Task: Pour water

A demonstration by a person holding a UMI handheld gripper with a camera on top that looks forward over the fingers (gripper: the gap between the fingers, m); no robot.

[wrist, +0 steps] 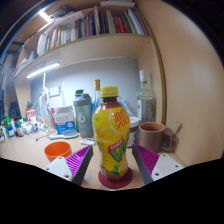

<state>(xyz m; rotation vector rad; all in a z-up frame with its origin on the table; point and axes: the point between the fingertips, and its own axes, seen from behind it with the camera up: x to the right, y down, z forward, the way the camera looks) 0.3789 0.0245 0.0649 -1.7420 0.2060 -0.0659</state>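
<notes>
**A:** Where is the bottle [111, 135] just now?

**B:** Upright between the two fingers of the gripper [113, 163]; it is a clear plastic bottle filled with yellow-orange liquid, with a yellow cap on top and a green-and-magenta label round its middle; its base stands low between the finger pads.

**A:** And does the gripper have hold of it?

**B:** The fingers stand wide apart, one at either side of the bottle; the magenta pads [148, 160] sit close by its lower part, but a gap shows at each side, so I would call it open about the bottle rather than clamped on it.

**A:** What else is on the counter [25, 152]?

**B:** An orange cup [58, 150] just to the left of the left finger; a brown mug [152, 134] to the right of the bottle and a little beyond it, its handle toward the wall; behind the bottle a grey canister [83, 113] and a glass jar [146, 103], with small bottles and clutter farther left.

**A:** And above?

**B:** A wooden shelf [90, 47] lined with books [100, 22]; a strip light [42, 70] glows under it.
</notes>
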